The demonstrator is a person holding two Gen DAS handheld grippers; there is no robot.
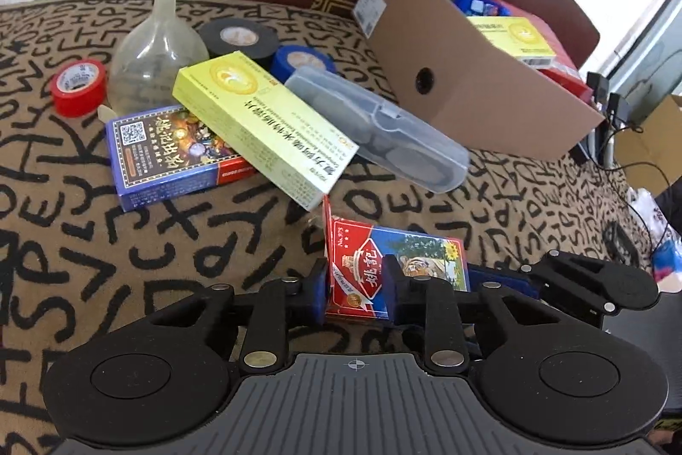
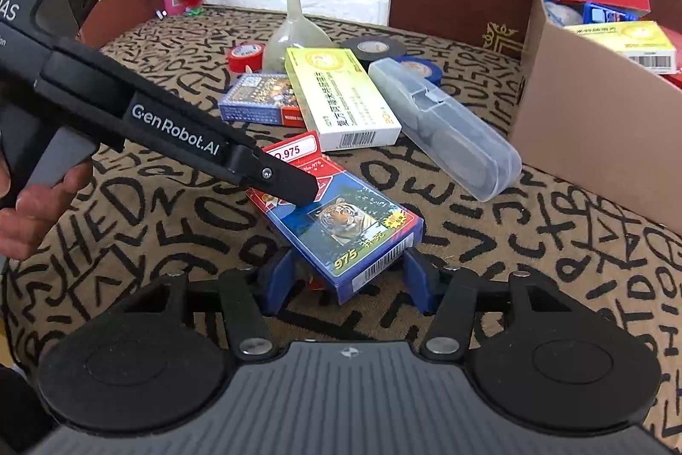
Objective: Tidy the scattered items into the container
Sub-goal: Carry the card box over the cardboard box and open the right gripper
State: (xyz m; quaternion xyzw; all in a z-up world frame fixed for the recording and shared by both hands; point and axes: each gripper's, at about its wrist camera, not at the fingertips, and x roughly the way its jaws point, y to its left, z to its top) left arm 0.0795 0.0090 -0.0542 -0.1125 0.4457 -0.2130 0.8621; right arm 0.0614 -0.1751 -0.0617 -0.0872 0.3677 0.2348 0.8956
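The left gripper has its fingers clamped on one end of the tiger card box, which lies on the patterned cloth. The right gripper has its fingers apart around the other end. The cardboard box stands nearby and holds a yellow medicine box and some blue things.
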